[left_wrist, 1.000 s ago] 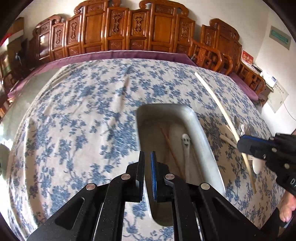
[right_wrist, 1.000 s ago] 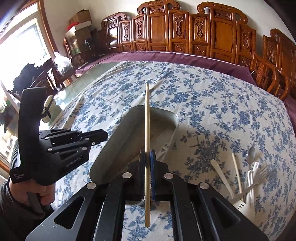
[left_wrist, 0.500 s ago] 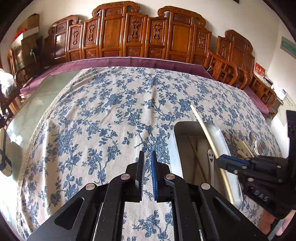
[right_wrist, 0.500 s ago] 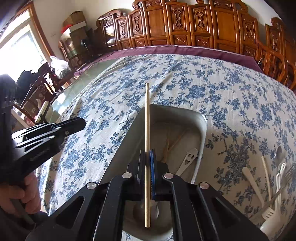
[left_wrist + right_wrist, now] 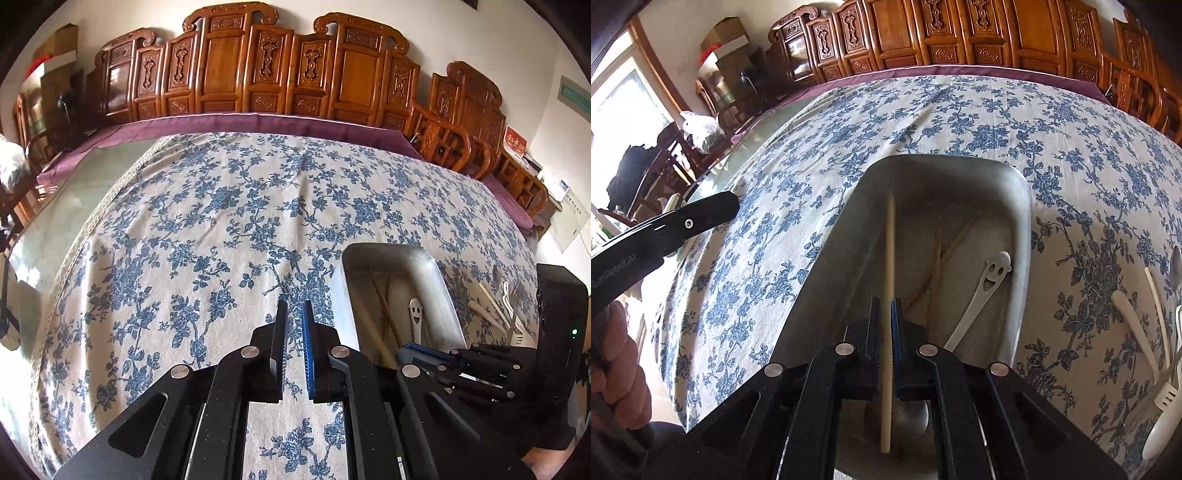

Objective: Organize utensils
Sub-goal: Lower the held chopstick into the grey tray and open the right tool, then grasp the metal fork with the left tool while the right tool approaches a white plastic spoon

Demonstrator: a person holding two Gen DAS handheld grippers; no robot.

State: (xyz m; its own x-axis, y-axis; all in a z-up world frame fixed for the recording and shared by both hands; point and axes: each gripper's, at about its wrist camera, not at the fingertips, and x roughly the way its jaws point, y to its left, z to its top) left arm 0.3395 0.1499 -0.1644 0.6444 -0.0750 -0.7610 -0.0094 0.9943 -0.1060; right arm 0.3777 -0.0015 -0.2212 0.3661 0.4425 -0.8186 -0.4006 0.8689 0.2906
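My right gripper is clenched on a pale wooden chopstick, pinching it partway along its length so that the longer part runs forward past the pads and the short end sticks back toward me. The chopstick points out over the inside of the metal tray, close to its left wall, its tip short of the far rim. I cannot tell whether it touches the tray bottom.

Inside the tray lie two thin brown chopsticks, crossed near their far ends, and a white spoon with a smiling face cut into its handle, leaning along the right wall.

My left gripper is closed with nothing between its pads, only a narrow slit showing. It hangs above the blue-flowered cloth on the surface, just left of the tray. In that view my right gripper reaches in over the near part of the tray.

To the right of the tray, on the cloth, lies a loose pile of pale utensils: white plastic handles, a slotted piece, and a metal spoon at the far edge. Carved wooden chairs line the far side of the surface.
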